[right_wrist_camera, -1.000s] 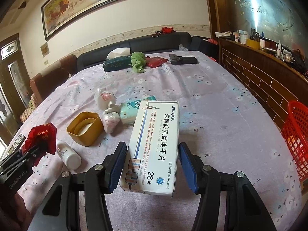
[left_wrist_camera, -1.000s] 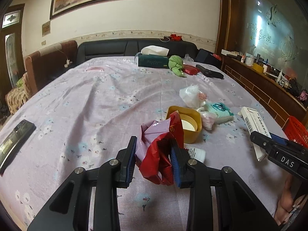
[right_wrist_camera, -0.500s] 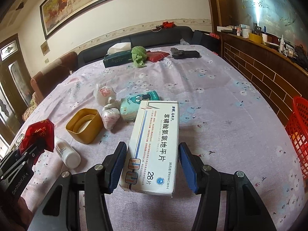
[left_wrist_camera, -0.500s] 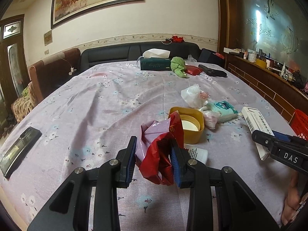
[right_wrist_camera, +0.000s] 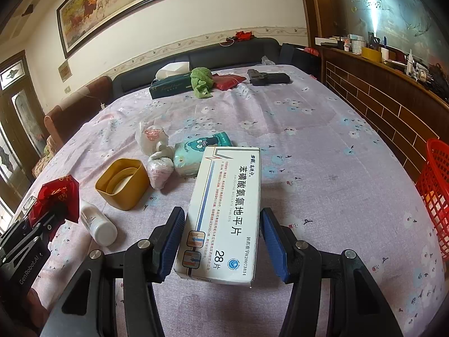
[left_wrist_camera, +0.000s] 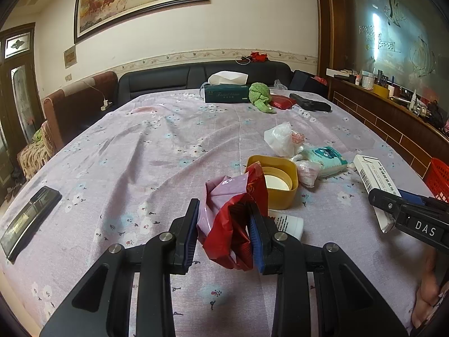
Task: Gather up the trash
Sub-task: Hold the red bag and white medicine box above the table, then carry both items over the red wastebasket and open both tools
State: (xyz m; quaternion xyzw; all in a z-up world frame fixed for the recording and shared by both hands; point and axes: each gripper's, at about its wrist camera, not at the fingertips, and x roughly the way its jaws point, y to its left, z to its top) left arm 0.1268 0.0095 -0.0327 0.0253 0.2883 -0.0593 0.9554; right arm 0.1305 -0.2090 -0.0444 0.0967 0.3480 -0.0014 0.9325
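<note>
My left gripper point(left_wrist_camera: 223, 231) is shut on a crumpled red and pink wrapper point(left_wrist_camera: 233, 216) and holds it above the table; the wrapper also shows in the right wrist view point(right_wrist_camera: 60, 199). My right gripper point(right_wrist_camera: 224, 237) is shut on a white medicine box point(right_wrist_camera: 227, 213) with blue print, held above the cloth; the box also shows at the right of the left wrist view point(left_wrist_camera: 373, 181). A red mesh basket point(right_wrist_camera: 436, 193) stands beyond the table's right edge.
On the floral tablecloth point(right_wrist_camera: 308, 140) lie a yellow tub point(right_wrist_camera: 123, 182), a white bottle point(right_wrist_camera: 98, 223), knotted plastic bags point(right_wrist_camera: 158, 165), a tissue pack point(right_wrist_camera: 202, 151), a green tissue box point(right_wrist_camera: 169, 84), a green cloth point(right_wrist_camera: 200, 80) and a black remote point(left_wrist_camera: 28, 216).
Both grippers have kept their hold. Both views have drawn back and lifted slightly, so the table items look a little farther off.
</note>
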